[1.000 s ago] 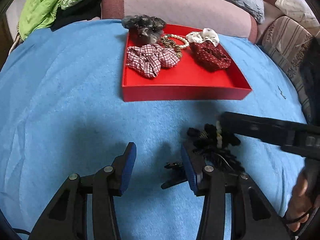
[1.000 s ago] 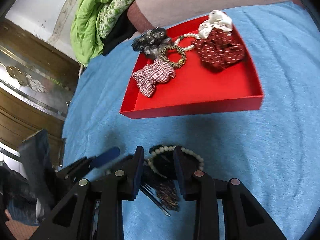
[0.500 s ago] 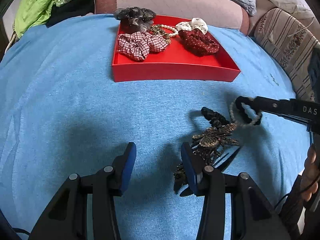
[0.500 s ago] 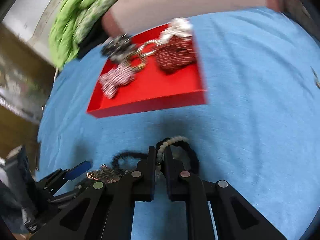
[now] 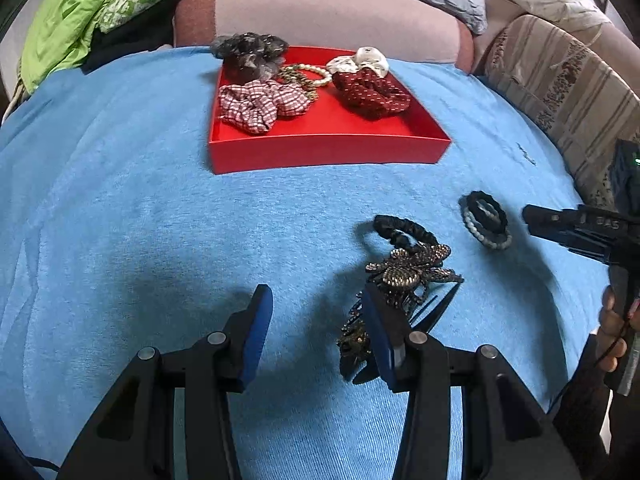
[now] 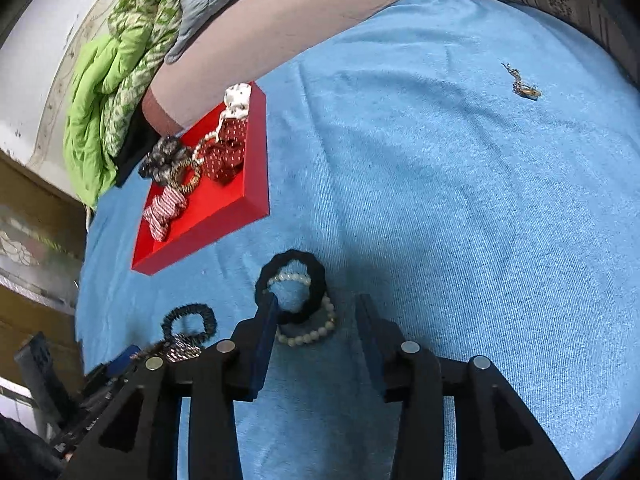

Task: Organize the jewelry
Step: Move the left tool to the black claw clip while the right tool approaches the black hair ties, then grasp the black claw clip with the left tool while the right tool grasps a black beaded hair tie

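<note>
The right gripper (image 6: 316, 320), which half a second ago was clamped on the pearl bracelet (image 6: 308, 330) and its companion black hair tie (image 6: 294, 292), is now opening its jaws, and both rings lie free on the blue cloth (image 6: 440, 200), just ahead of the pads and pressed by neither. In that interval the pair was drawn out of the tangled pile and set down apart from the black scrunchie (image 5: 402, 230) and the beaded brooch-like clips (image 5: 412, 270), which remain beside the left gripper's right finger. The left gripper (image 5: 316, 322) holds a middling gap with nothing between its jaws (unchanged over the last second). The red tray (image 5: 328, 152) already contains several scrunchies and a bracelet, and sits well apart from the loose pieces. Judged from this layout, the release separated the items rather than stowed them; the bracelet and tie have yet to reach the tray. A small chain (image 6: 522, 82) lies farther off on the cloth.
</note>
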